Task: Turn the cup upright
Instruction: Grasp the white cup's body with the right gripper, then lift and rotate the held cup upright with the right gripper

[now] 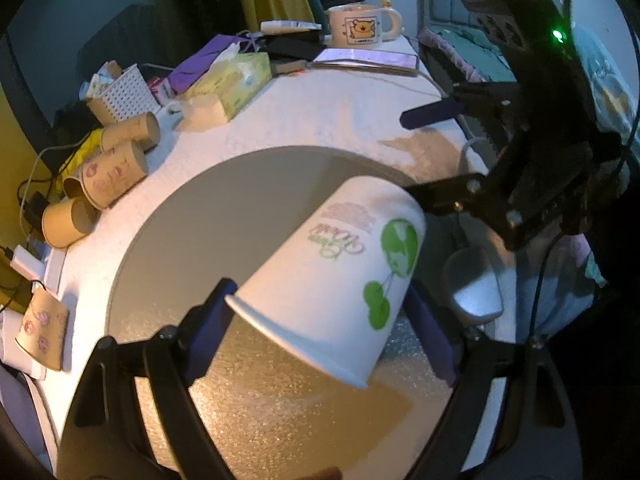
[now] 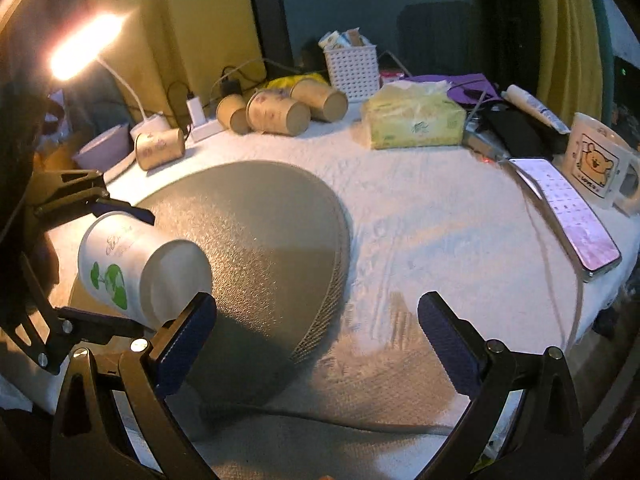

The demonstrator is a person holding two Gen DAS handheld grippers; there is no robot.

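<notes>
A white paper cup (image 1: 340,276) with green print is held tilted above the round grey mat (image 1: 224,208), its base pointing away and up and its rim towards the left wrist camera. My left gripper (image 1: 320,320) is shut on the cup, one blue pad on each side near the rim. In the right wrist view the cup (image 2: 132,268) hangs at the left over the mat (image 2: 272,240), base towards the camera, between the left gripper's fingers. My right gripper (image 2: 316,332) is open and empty, just to the right of the cup; it also shows in the left wrist view (image 1: 436,152).
Several brown paper cups (image 2: 276,110) lie along the far edge with a white basket (image 2: 352,68) and a tissue pack (image 2: 414,122). A phone (image 2: 568,216) and a bear mug (image 2: 596,160) sit at the right. A lit desk lamp (image 2: 84,46) stands far left.
</notes>
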